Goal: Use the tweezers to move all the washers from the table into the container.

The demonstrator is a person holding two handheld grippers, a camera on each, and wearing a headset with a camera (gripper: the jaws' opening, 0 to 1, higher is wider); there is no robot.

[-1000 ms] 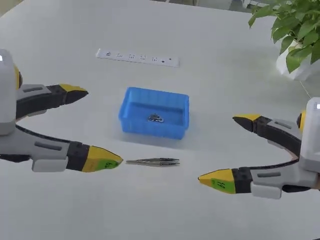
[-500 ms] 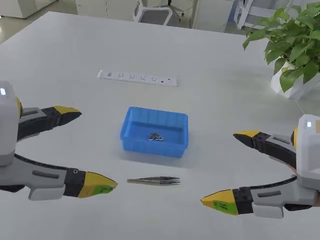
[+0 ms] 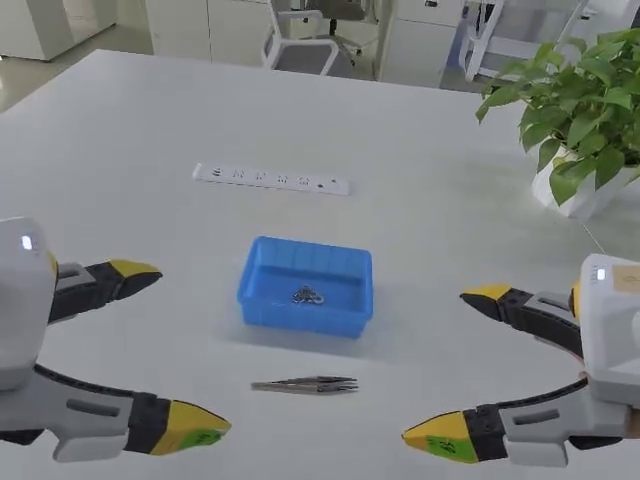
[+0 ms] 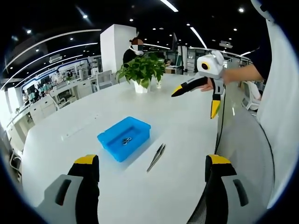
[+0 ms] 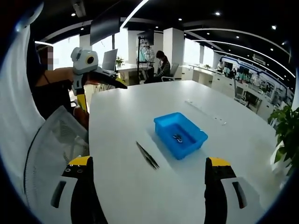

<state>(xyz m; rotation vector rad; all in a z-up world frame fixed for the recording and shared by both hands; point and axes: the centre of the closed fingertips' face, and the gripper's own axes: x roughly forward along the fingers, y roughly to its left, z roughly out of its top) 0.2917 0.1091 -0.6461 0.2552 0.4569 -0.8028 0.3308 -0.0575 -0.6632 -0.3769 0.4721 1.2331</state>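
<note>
A blue container [image 3: 305,286] stands on the white table, with several metal washers [image 3: 308,295] lying together inside it. Steel tweezers [image 3: 305,384] lie flat on the table just in front of the container, also in the left gripper view [image 4: 156,157] and the right gripper view [image 5: 147,155]. My left gripper [image 3: 180,350] hovers open at the left of the tweezers, holding nothing. My right gripper [image 3: 465,365] hovers open at the right, also holding nothing. The container appears in both gripper views [image 4: 124,137] [image 5: 181,135].
A white power strip [image 3: 270,179] lies behind the container. A potted plant [image 3: 575,120] stands at the table's far right. Office chairs [image 3: 305,40] stand beyond the far edge. People sit in the background of the right gripper view.
The head view has tilted up, so the container and tweezers sit lower in the picture. Both grippers have dropped toward the lower edge and stay open; the tweezers lie where they were.
</note>
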